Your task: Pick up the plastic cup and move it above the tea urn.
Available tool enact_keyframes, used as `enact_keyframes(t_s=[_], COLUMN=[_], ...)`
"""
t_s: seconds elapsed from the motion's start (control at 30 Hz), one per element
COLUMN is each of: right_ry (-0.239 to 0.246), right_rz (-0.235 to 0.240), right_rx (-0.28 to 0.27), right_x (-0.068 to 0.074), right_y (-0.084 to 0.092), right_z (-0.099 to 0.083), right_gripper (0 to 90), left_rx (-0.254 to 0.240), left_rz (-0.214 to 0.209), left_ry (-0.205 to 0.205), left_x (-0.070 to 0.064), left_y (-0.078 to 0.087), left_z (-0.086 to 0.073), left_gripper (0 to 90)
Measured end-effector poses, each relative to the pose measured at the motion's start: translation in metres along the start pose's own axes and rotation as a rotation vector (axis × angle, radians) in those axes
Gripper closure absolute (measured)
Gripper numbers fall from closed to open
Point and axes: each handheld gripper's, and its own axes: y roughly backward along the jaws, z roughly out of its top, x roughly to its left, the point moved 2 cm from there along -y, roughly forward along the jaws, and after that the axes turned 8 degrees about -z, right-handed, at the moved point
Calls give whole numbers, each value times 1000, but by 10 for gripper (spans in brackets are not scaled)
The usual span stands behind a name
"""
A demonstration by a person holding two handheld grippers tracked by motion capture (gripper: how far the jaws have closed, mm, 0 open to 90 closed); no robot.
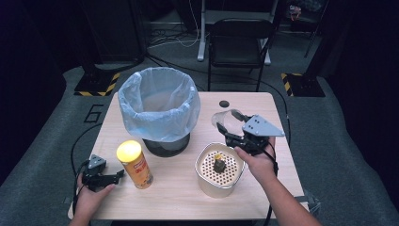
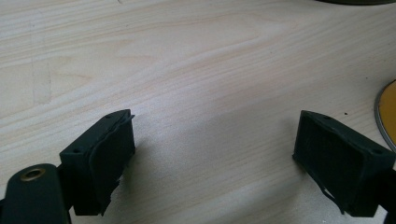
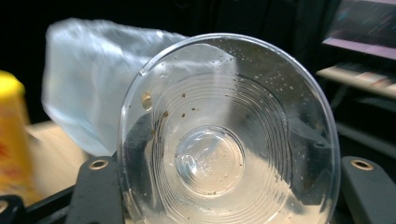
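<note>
Right gripper (image 1: 229, 127) clamps a clear, crumb-flecked plastic cup (image 3: 224, 135) on its side, above the table beside the white perforated strainer pot (image 1: 219, 169). Looks like mid-carry; next, swing it over the bag-lined waste bin (image 1: 159, 106) and release. Left gripper (image 2: 212, 154) rests open, empty, near the yellow-lidded snack can (image 1: 135, 165).

**Clear cup held between the fingers, mouth toward the camera**

A clear plastic cup (image 3: 224, 140) is gripped between the right gripper's (image 3: 224, 186) black fingers (image 3: 95, 191), seen at five and seven o'clock. Brown specks are scattered over its ribbed inner wall. Behind it, at ten o'clock, a pale bin liner (image 3: 88, 84) is seen; a blurred yellow canister (image 3: 14, 135) lies at nine o'clock above the worktop (image 3: 56, 163).
</note>
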Motion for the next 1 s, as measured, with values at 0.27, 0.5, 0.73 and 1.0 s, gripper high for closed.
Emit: enact_keyframes(t_s=[0.27,0.5,0.73,1.0], right_ry=[-154,-82,-5,34], right_rz=[113,100,157,138], right_rx=[25,-1,35,137], right_x=[-1,4,31,57], right_y=[-12,-39,-93,-155], right_z=[19,82,118,118], right_gripper=[359,358,350,346], left_rx=[3,3,22,8], left_rz=[0,-6,-23,-23], left_ry=[3,2,-8,-11], left_x=[-1,0,-1,-2], left_y=[0,0,0,-2], left_z=[0,0,0,0], left_gripper=[119,113,90,75])
